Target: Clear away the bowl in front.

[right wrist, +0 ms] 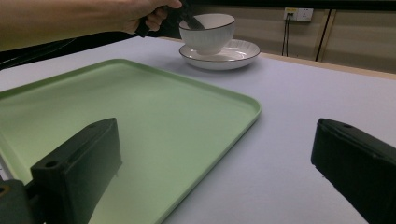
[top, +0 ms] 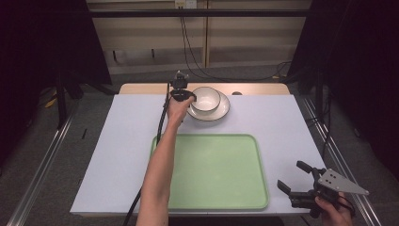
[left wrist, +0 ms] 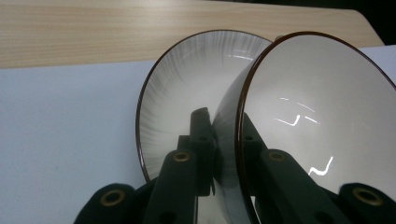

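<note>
A white bowl (top: 205, 99) with a dark rim stands in a white ribbed plate (top: 223, 111) at the far middle of the table. My left gripper (top: 184, 95) reaches it from the left and is shut on the bowl's left wall. In the left gripper view one black finger (left wrist: 201, 135) lies outside the bowl (left wrist: 317, 116) and the other inside it, with the plate (left wrist: 187, 88) behind. My right gripper (top: 295, 176) hovers open near the table's front right corner, nothing between its jaws. The right gripper view looks past that gripper (right wrist: 215, 140) to the bowl (right wrist: 208, 30) and plate (right wrist: 224, 58).
A large pale green tray (top: 211, 169) lies on the white table cover at the front middle, its near corner shown in the right gripper view (right wrist: 140, 107). A wooden table edge (top: 141, 88) runs along the back. Cables hang down the far wall.
</note>
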`<state>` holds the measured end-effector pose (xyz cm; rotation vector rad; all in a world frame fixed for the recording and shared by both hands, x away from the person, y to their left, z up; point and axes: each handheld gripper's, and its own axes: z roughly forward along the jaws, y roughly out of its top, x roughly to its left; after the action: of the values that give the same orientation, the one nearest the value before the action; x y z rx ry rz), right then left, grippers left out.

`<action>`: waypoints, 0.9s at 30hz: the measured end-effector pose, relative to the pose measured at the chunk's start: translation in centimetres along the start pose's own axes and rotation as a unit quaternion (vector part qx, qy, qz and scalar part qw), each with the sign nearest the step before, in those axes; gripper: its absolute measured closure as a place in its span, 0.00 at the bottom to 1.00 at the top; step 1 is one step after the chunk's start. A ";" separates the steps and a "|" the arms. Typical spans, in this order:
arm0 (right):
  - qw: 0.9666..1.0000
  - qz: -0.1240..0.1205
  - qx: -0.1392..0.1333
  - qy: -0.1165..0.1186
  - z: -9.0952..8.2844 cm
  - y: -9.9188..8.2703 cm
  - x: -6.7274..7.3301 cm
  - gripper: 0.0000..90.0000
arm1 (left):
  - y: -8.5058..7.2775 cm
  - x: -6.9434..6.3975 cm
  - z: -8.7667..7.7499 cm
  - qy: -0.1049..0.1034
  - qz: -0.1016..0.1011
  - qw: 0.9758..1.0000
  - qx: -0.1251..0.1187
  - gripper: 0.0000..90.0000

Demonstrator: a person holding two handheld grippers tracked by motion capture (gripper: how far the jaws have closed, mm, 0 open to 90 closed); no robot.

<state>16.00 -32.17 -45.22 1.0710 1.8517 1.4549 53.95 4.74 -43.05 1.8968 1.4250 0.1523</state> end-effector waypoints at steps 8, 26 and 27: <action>1.000 0.002 -0.005 -0.001 0.0 0.0 0.0 0.01 | 0.6 -0.3 -0.9 -0.001 0.003 1.000 -0.006 0.91; 1.000 0.000 -0.010 -0.003 0.0 0.0 0.0 0.01 | 1.2 -0.6 -3.8 -0.014 0.016 0.999 -0.027 0.91; 1.000 0.000 -0.010 -0.004 0.0 0.0 0.0 0.01 | 1.2 -0.8 -4.2 -0.016 0.023 0.999 -0.030 0.91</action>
<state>15.96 -32.17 -45.20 1.0644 1.8280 1.4645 52.47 5.97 -39.05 1.8760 1.3430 0.1840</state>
